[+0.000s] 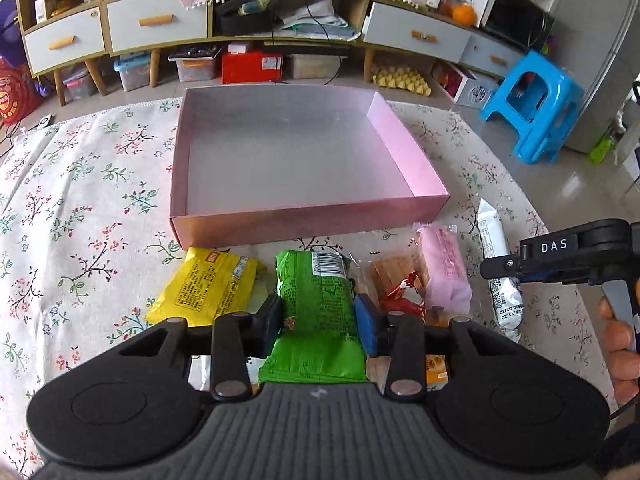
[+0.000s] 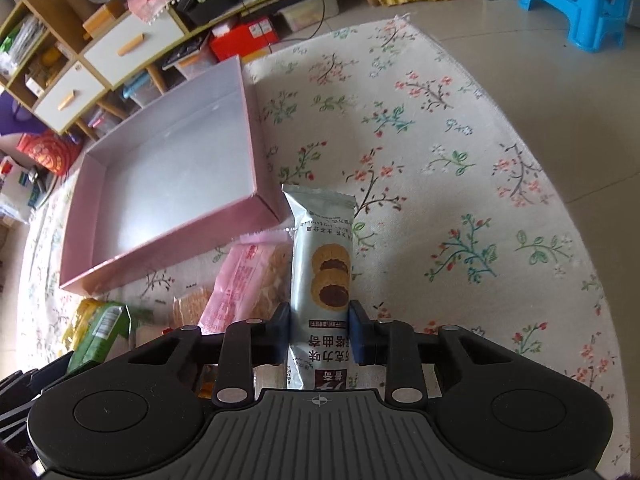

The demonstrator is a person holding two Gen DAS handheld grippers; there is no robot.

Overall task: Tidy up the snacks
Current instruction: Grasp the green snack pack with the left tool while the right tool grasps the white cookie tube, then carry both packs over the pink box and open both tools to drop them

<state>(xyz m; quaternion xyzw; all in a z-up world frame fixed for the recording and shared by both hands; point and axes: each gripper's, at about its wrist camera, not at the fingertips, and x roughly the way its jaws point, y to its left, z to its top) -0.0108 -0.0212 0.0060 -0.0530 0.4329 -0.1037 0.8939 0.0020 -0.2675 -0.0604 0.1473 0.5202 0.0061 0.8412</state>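
Pink box (image 1: 308,216): open-topped, nothing visible inside, on the floral tablecloth (image 1: 80,184). Lies at 12 o'clock from the left gripper (image 1: 318,316) and at about 10 o'clock from the right gripper (image 2: 320,330). Its near wall stands between the snack row and the box floor, so each packet probably has to rise over that wall and travel forward.

Green packet (image 1: 316,300): long axis toward 12 o'clock, in line with the left fingers. Jaws set on both flanks, part-closed and apparently gripping it; whether it is lifted cannot be told.

Biscuit packet (image 2: 322,264): pale blue, long axis toward 12 o'clock, clamped across its lower half by the right gripper's narrowly set jaws. Its far end reaches level with the box's near right corner, just beside it. In the left view it shows only as a white wrapper at 3 o'clock.

Yellow packet (image 1: 208,288): at 10 o'clock from the left gripper, untouched.

Pink packet (image 1: 442,268): at 2 o'clock from the left gripper, loose.

Clear cracker packet (image 1: 390,276): partly covered by neighbours; contents hard to make out.

Orange item (image 1: 436,368): mostly hidden under the left gripper body; unidentified.
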